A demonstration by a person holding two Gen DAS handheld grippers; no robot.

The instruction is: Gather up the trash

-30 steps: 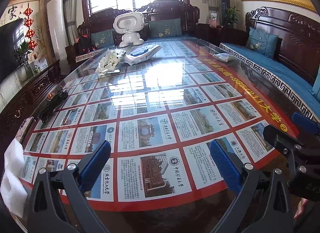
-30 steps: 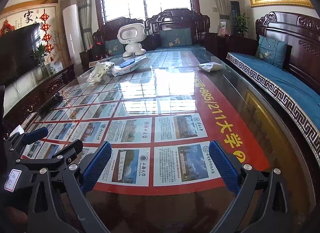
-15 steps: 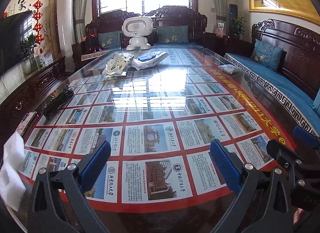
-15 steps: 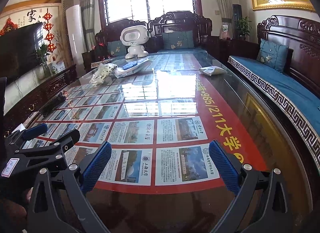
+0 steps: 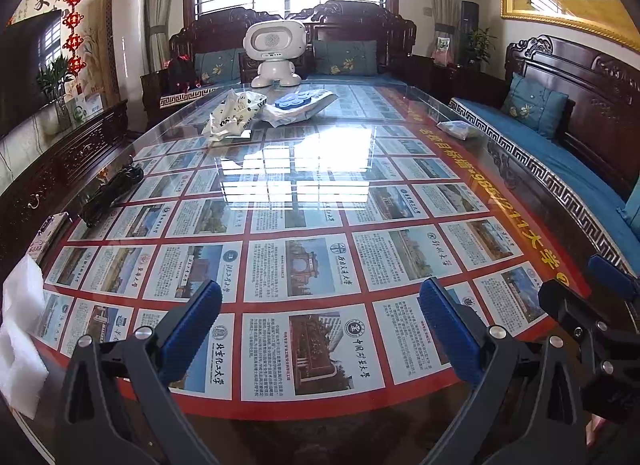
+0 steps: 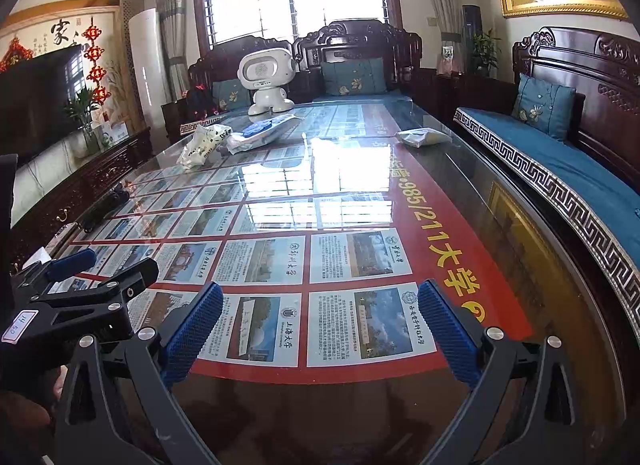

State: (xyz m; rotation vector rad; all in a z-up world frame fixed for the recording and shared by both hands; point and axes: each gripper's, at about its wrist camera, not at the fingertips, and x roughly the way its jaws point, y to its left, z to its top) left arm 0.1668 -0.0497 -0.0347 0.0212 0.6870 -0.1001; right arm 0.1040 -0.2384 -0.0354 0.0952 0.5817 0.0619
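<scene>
A crumpled white plastic bag [image 5: 234, 115] lies at the far end of the glass-topped table [image 5: 320, 177]; it also shows in the right wrist view [image 6: 204, 143]. Beside it lies a flat white and blue packet [image 5: 298, 105], also in the right wrist view [image 6: 262, 131]. A small pale packet [image 5: 458, 129] lies near the right edge, also in the right wrist view [image 6: 422, 137]. A white foam piece [image 5: 22, 329] sits at the near left edge. My left gripper [image 5: 320, 325] is open and empty over the near edge. My right gripper [image 6: 320, 325] is open and empty beside it.
A white toy robot [image 5: 276, 51] stands at the table's far end. A black object [image 5: 112, 193] and a small box [image 5: 46, 235] lie along the left edge. Dark wooden benches with blue cushions [image 5: 560, 169] run along the right and far sides.
Both grippers have risen and tilted a little, so the far end of the table sits lower in view. Both stay open. Nothing on the table has moved.
</scene>
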